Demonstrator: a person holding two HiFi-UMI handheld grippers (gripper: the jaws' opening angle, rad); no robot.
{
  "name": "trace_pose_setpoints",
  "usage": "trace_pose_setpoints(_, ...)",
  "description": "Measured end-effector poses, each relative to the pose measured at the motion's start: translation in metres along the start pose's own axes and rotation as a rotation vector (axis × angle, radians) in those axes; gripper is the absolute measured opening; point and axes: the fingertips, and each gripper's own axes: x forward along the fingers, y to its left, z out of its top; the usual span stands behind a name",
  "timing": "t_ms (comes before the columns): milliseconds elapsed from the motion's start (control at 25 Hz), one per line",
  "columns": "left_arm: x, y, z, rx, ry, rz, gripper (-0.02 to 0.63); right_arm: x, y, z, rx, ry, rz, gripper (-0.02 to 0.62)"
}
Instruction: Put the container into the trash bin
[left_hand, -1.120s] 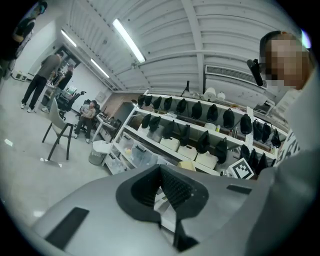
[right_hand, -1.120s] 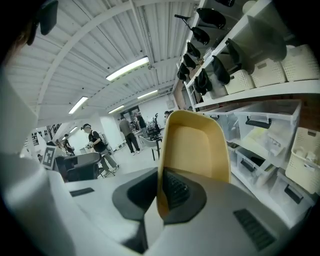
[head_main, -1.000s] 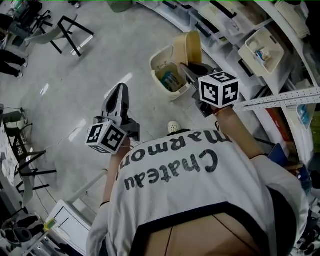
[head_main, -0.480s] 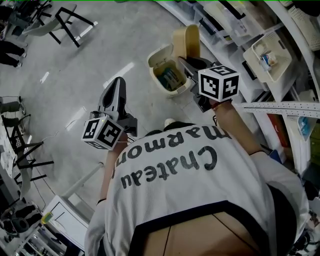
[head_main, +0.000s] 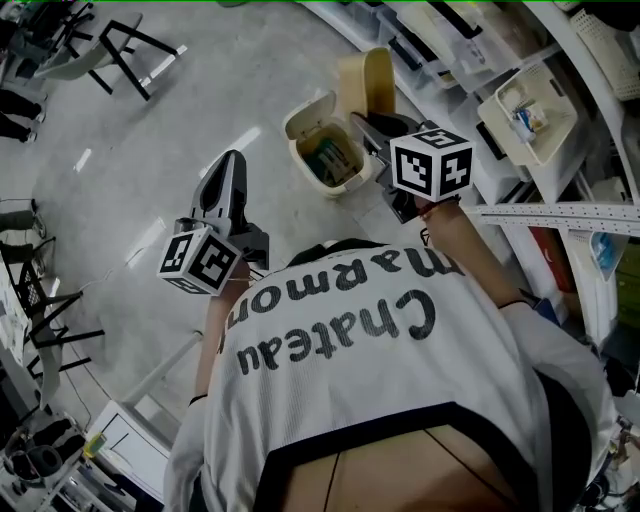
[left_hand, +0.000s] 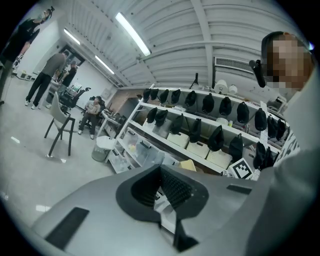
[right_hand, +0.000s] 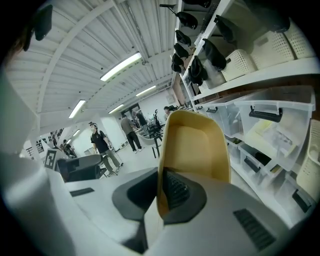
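Closest to us is our white shirt (head_main: 380, 380) with big dark letters on it. Just past it are our two tongs. The left gripper (head_main: 232, 162) sticks out over the grey floor (head_main: 150, 130). Its jaws are pressed together and there is nothing in them. The right gripper (right_hand: 161, 195) is a bit further out, next to the trash bin (head_main: 305, 112). Its jaws pinch the edge of the tan lid (head_main: 365, 78), and the lid stands up so the bin is open. The bin sits on the floor just in front of the shelves (head_main: 450, 40). We see the container (head_main: 327, 160) down inside the bin. It looks blue-green, but it is too dim in there to tell its shape. Beside the bin, the shelves hold clear boxes, and a white basket (head_main: 530, 110) sits higher up. Further away on the floor there is a black chair (head_main: 130, 50). Far off, in the left gripper view, a person (left_hand: 47, 80) stands in the room.
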Motion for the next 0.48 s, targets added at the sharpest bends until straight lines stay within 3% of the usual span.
trace_pose_setpoints(280, 0.016, -0.012, -0.003, 0.026, 0.030, -0.027, 0.021, -0.001, -0.011, -0.020, 0.038, 0.042, -0.005, 0.034)
trace_pose_setpoints(480, 0.010, -0.001, -0.020, 0.043, 0.091, 0.000, 0.021, 0.011, -0.014, -0.048, 0.088, 0.090, -0.007, 0.034)
